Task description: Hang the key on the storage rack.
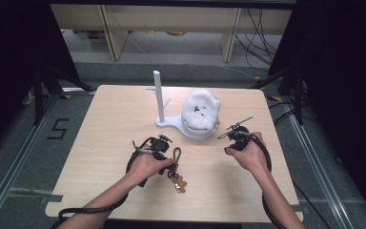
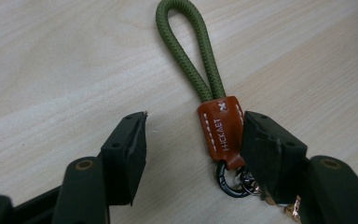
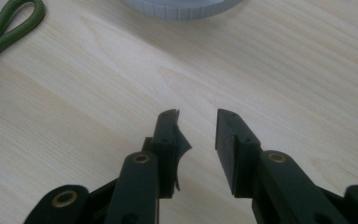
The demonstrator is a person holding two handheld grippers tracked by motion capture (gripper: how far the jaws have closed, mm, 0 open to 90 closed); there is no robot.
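Note:
A keychain lies on the wooden table: an olive-green rope loop (image 2: 186, 51), a brown leather tab (image 2: 219, 130) and a dark metal ring (image 2: 230, 179). In the high view the keychain (image 1: 176, 157) sits just right of the person's left hand. My left gripper (image 2: 195, 122) stands open around the tab. The tab is against the right jaw's pad and well apart from the left one. My left gripper (image 1: 170, 168) points down at the keychain. My right gripper (image 3: 198, 114) is open with bare table between its jaws, and my right gripper (image 1: 228, 138) rests near the white stand's base.
A white stand (image 1: 159, 98) with an upright post and small pegs is at the table's middle back. Its round base (image 1: 190, 132) carries a white fluffy lump (image 1: 200, 109). That base's rim (image 3: 182, 9) shows ahead of the right gripper, with the rope loop (image 3: 14, 23) to its left.

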